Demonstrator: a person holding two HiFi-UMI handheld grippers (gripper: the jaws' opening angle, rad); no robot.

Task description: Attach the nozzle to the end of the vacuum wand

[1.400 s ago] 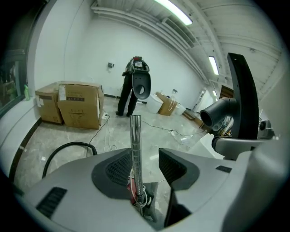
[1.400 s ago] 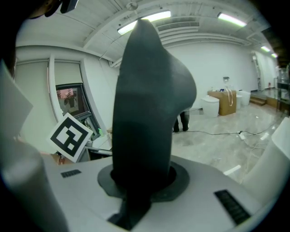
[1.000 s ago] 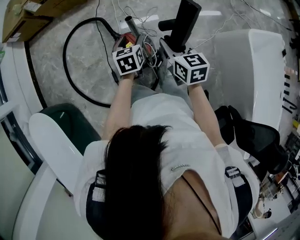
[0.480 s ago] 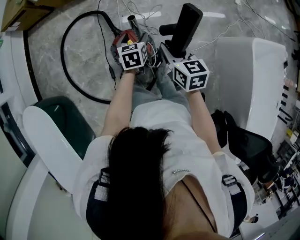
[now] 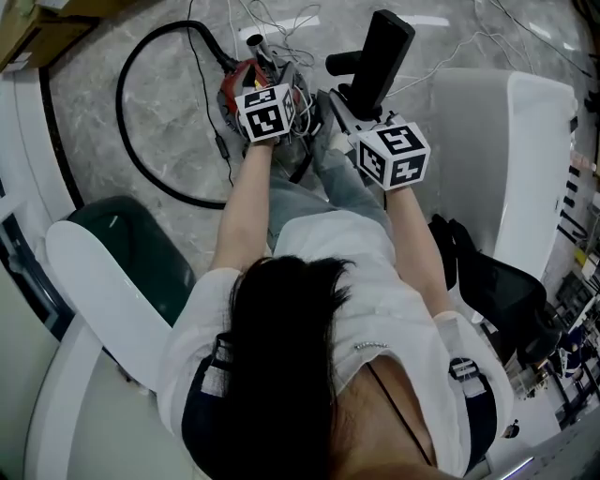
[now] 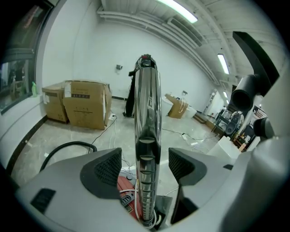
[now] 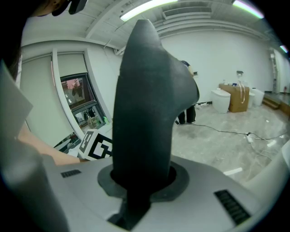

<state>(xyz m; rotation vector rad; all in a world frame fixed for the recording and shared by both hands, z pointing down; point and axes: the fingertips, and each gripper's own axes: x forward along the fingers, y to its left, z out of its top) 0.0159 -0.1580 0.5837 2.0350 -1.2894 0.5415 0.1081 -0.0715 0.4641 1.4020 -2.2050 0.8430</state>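
A chrome vacuum wand point(image 6: 147, 113) stands upright between the two pads of my left gripper point(image 6: 145, 168). There is a gap on each side, and the pads point(image 6: 108, 170) do not touch it. These jaws have just been opening and are open. In the head view the wand point(image 5: 265, 56) rises from the red vacuum body point(image 5: 234, 86), just beyond the left marker cube point(image 5: 265, 112). My right gripper point(image 7: 140, 181) is shut on the black nozzle point(image 7: 149, 99). The nozzle point(image 5: 382, 52) sticks up beyond the right cube point(image 5: 394, 155), to the right of the wand.
A black hose point(image 5: 131, 103) loops over the marble floor to the left of the vacuum, and thin cables point(image 5: 281, 19) lie beyond it. A white seat point(image 5: 511, 141) stands at the right and a green-and-white chair point(image 5: 112, 272) at the left. Cardboard boxes point(image 6: 86, 108) stand farther off.
Both grippers have sunk a little towards the vacuum. The left cube looks smaller and sits closer over the red body. The nozzle stays in the right gripper.
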